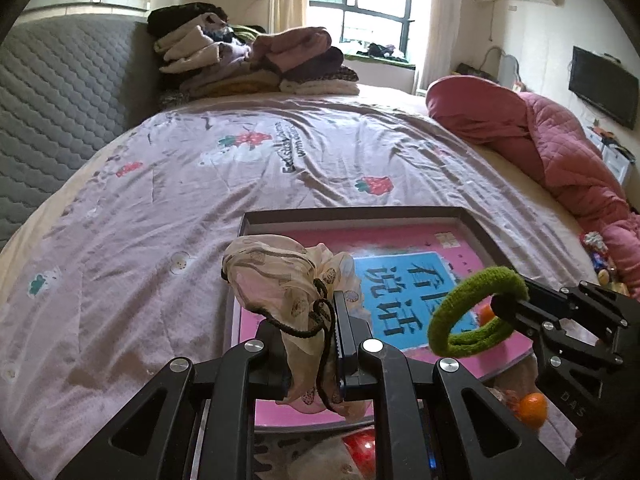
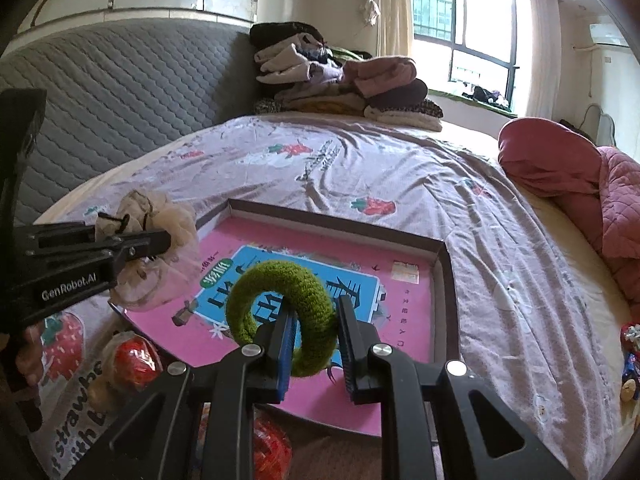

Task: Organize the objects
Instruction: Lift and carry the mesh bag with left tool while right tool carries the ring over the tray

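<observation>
Clamping one cream scrunchie (image 1: pixel 280 276) left tool (image 1: pixel 308 344), one green scrunchie (image 2: pixel 284 304) right tool (image 2: pixel 316 344), one tray (image 2: pixel 444 280).

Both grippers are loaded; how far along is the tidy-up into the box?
Done: nothing visible in the box yet beyond its pink printed liner. In hand: the left gripper pinches a beige drawstring pouch and the right gripper clamps a green fuzzy ring, both above the box. Left: releasing both, then the red and orange items in front of it.
</observation>
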Tool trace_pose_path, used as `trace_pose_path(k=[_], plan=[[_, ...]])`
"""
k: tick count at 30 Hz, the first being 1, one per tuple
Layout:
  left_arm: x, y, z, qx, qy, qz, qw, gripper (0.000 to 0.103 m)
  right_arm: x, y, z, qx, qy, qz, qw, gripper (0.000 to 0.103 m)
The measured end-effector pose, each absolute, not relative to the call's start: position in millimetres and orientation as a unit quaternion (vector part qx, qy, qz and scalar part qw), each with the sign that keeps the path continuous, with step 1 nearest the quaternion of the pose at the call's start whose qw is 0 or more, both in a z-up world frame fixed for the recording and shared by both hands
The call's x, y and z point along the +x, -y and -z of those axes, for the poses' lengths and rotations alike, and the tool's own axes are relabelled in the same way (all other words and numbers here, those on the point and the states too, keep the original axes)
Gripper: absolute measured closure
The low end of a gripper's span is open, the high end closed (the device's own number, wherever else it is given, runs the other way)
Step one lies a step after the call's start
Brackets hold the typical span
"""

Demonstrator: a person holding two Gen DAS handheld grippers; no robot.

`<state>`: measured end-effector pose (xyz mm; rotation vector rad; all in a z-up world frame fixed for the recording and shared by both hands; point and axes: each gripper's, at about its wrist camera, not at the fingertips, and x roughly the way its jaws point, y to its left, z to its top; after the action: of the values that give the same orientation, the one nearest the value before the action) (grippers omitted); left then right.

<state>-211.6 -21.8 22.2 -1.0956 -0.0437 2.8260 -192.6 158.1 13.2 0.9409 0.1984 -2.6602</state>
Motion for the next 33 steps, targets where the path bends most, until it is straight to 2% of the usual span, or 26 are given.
trace_pose_path(k=[25,33], plan=[[-227,13,13,-0.409,-0.01,-0.91,0.064,0.082,-205,-151,17,0.383,-0.086,0.908,0.144,0.082],[-228,11,17,-0.413,-0.015,-0.909,0.061,0.079,-206,-155,19,0.393,-0.08,0.905,0.14,0.076]])
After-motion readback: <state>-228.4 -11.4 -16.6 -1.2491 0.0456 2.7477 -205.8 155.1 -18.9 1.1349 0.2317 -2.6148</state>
